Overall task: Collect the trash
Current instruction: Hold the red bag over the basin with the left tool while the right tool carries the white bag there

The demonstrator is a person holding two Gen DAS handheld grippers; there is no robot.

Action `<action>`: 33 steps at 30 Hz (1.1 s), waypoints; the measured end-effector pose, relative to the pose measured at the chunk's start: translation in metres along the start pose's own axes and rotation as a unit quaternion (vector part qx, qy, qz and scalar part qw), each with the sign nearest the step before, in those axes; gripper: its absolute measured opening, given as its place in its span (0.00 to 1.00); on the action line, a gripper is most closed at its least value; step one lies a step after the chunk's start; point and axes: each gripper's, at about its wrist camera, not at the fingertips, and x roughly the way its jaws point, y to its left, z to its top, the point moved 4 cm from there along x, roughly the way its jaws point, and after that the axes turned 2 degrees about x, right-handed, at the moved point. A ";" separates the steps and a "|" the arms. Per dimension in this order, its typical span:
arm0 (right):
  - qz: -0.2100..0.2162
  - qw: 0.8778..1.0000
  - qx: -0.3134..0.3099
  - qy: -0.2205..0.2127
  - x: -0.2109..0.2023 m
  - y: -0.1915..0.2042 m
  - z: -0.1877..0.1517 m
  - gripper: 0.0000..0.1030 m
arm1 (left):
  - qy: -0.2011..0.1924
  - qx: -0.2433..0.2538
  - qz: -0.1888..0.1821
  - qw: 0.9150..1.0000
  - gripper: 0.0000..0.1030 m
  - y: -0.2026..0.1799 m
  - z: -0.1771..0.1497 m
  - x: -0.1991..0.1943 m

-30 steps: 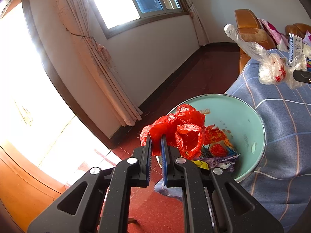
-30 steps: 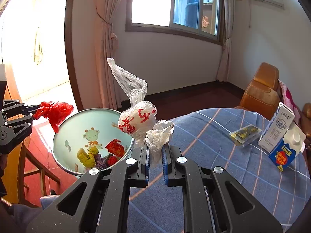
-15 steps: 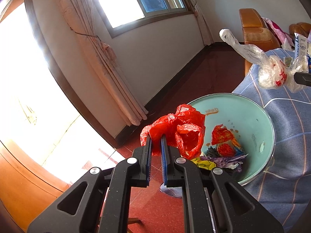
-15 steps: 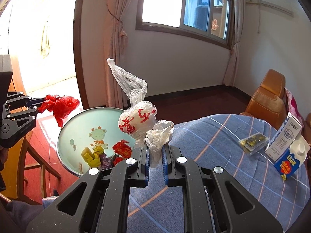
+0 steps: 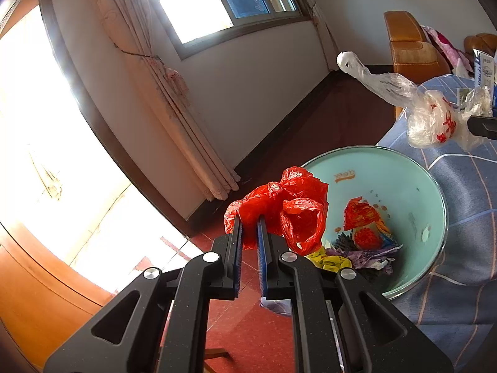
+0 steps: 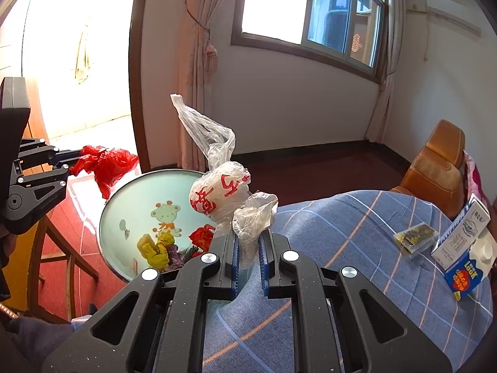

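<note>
Red plastic bag (image 5: 279, 208) pinched between nearly closed jaws of left gripper (image 5: 248, 236), hanging in the air just off the outer rim of the pale green basin (image 5: 435, 192). Clear bag with red print (image 6: 223, 195) clamped in narrow jaws of right gripper (image 6: 248, 248), raised over the surface's edge (image 6: 357, 227) beside the basin. Crumpled wrappers (image 6: 158, 248) inside the basin; milk carton (image 6: 466, 255) near the surface's far right edge.

Tan curtain (image 6: 198, 62) beside window (image 6: 310, 9); orange armchair (image 6: 441, 168).

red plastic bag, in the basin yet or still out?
Out. The crumpled red plastic bag hangs pinched in the left gripper by the round mint-green basin's rim, above the wrappers inside.
</note>
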 end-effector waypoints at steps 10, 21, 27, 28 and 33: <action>0.008 1.000 -0.017 0.005 0.003 0.008 0.001 0.11 | 0.001 0.003 0.001 1.000 0.08 -0.002 0.000 0.001; 0.019 1.000 -0.021 0.008 0.006 0.012 0.001 0.12 | 0.000 0.004 -0.007 1.000 0.08 -0.001 -0.001 0.001; 0.022 0.999 -0.022 0.009 0.008 0.013 0.003 0.12 | 0.001 0.002 -0.009 1.000 0.08 0.002 0.000 0.001; 0.022 0.999 -0.023 0.009 0.009 0.013 0.003 0.12 | 0.001 0.002 -0.009 1.000 0.08 0.002 0.000 0.000; 0.022 0.999 -0.024 0.010 0.010 0.014 0.003 0.12 | 0.001 -0.002 -0.014 1.000 0.09 0.003 0.001 -0.001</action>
